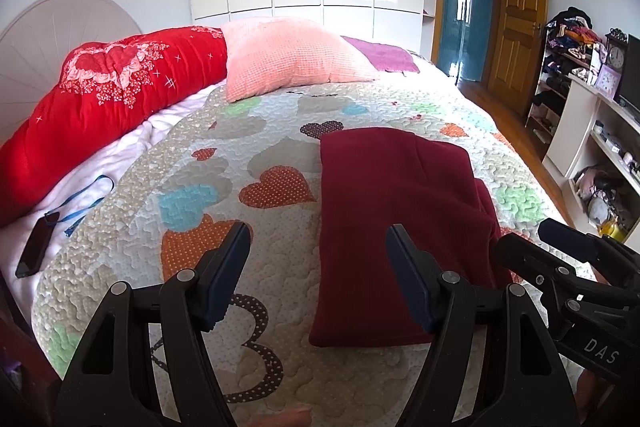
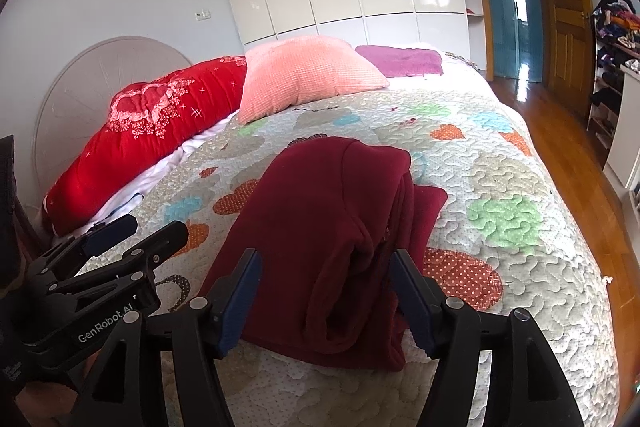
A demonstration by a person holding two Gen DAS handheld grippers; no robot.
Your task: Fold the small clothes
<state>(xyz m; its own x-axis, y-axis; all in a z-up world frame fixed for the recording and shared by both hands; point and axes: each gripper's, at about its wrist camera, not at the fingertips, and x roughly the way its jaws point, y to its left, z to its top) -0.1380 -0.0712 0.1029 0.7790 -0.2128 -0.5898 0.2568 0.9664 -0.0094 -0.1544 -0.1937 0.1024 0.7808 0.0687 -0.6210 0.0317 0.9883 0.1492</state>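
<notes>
Progress, judged from present layout: mostly done. Dark red garment [image 1: 396, 219] lying on the quilted bed cover [image 1: 280, 131], near edge of the bed, already doubled into a long narrow bundle running near to far. Left edge straight and flat. Right side less tidy: rolled layers and a loose flap [image 2: 430, 205] sticking out to the right, seen best in the right wrist view. Likely remaining: tucking or smoothing that flap, perhaps one more fold end to end. No other small clothes to fold seen on the cover.

Left tool [image 1: 318, 267]: fingers spread wide, nothing between them, hovering over the near end of the bed, just left of the garment's near left corner. Not touching cloth.

Right tool [image 2: 326, 291]: fingers likewise apart, gripping nothing, poised above the garment's near end, straddling the rolled layers. Contact with cloth not determinable.

Both tools side by side, pointing toward the far pillow [image 1: 292, 59].
</notes>
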